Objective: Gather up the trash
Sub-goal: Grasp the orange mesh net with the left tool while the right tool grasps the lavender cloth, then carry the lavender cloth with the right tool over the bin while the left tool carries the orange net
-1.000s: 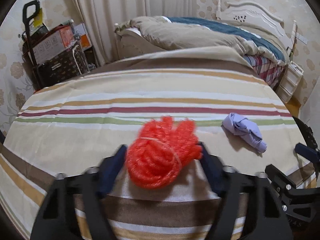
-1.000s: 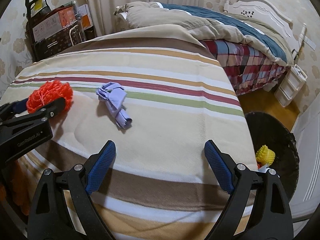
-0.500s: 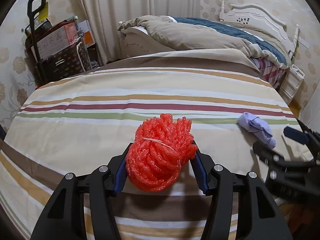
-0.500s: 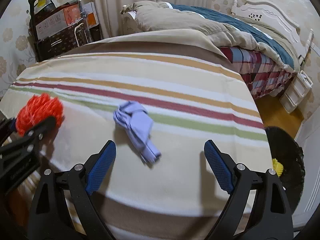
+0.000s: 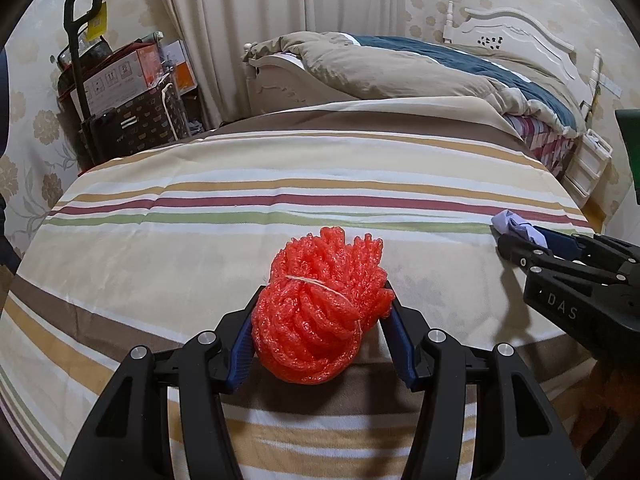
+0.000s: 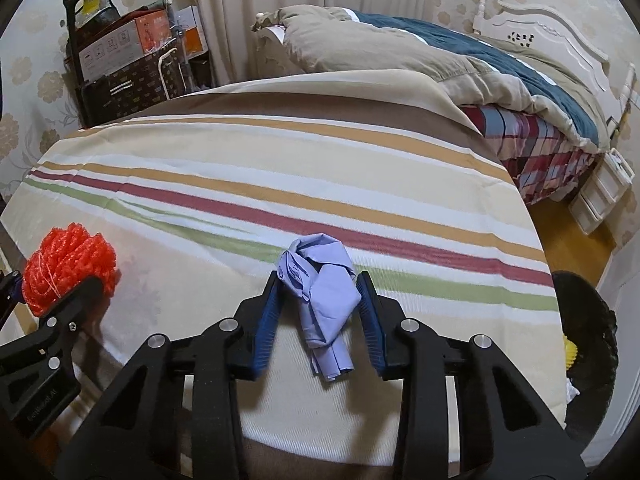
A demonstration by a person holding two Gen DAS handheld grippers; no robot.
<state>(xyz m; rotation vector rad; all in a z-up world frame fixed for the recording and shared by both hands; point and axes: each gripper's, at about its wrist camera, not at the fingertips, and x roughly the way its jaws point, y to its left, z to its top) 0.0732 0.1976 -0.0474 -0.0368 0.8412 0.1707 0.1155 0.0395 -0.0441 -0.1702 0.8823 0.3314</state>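
A red-orange foam net bundle (image 5: 320, 320) rests on the striped cloth (image 5: 180, 240) near its front edge. My left gripper (image 5: 322, 300) is shut on it, blue pads pressed into both sides. In the right wrist view a crumpled pale purple glove (image 6: 324, 292) lies on the same cloth (image 6: 400, 184). My right gripper (image 6: 320, 280) has its jaws closing around the glove, and both pads touch its sides. The red-orange bundle (image 6: 68, 264) and the left gripper (image 6: 76, 292) show at the far left there. The right gripper (image 5: 520, 244) shows at the left wrist view's right edge.
A black bin (image 6: 588, 320) stands on the floor past the cloth's right edge, with a yellow item (image 6: 570, 354) inside. Behind are a bed with a rumpled duvet (image 6: 400, 52), boxes and a trolley (image 5: 120, 92) at back left, and white drawers (image 6: 600, 188).
My left gripper's jaws narrowed onto the red-orange bundle. My right gripper moved left to the purple glove and its jaws came in from wide apart onto the glove's sides.
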